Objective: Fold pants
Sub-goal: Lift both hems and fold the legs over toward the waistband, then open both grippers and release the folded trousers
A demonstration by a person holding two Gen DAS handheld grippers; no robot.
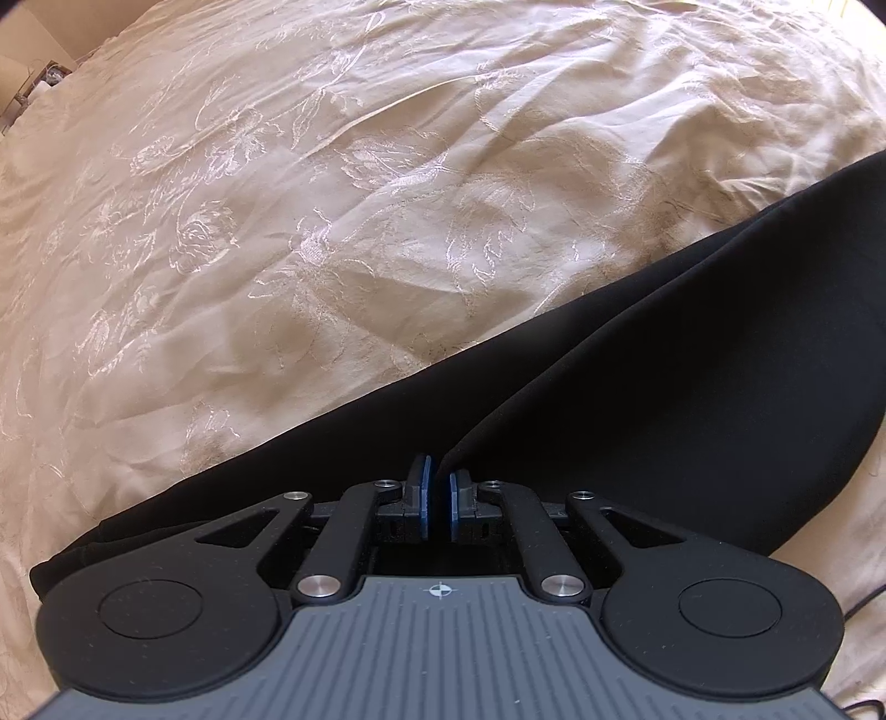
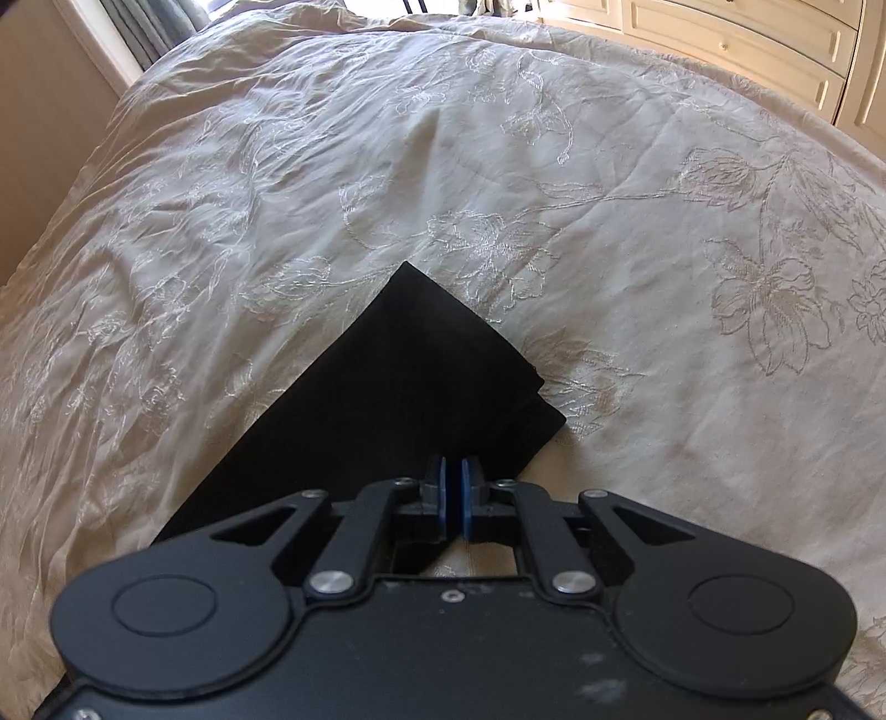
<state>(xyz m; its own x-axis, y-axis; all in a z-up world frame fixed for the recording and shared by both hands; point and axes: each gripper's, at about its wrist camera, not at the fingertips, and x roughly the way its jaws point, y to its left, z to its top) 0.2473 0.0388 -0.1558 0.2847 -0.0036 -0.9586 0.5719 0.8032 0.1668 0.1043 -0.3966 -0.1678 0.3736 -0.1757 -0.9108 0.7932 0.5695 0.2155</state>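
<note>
Left wrist view: both claws (image 1: 437, 475) (image 2: 453, 477) pinched together on black pants (image 1: 637, 343), waistband hidden.

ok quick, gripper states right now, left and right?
Left gripper: shut on a fold of the black pants.
Right gripper: shut at the edge of the pants; whether it grips cloth cannot be told.

The pants (image 1: 637, 343) lie on the bedspread (image 1: 277, 221), running from 7 to 2 o'clock in the left wrist view. In the right wrist view their hem end (image 2: 421, 354) points toward 12; a dresser (image 2: 747, 50) stands behind the bed at 1 o'clock.
</note>
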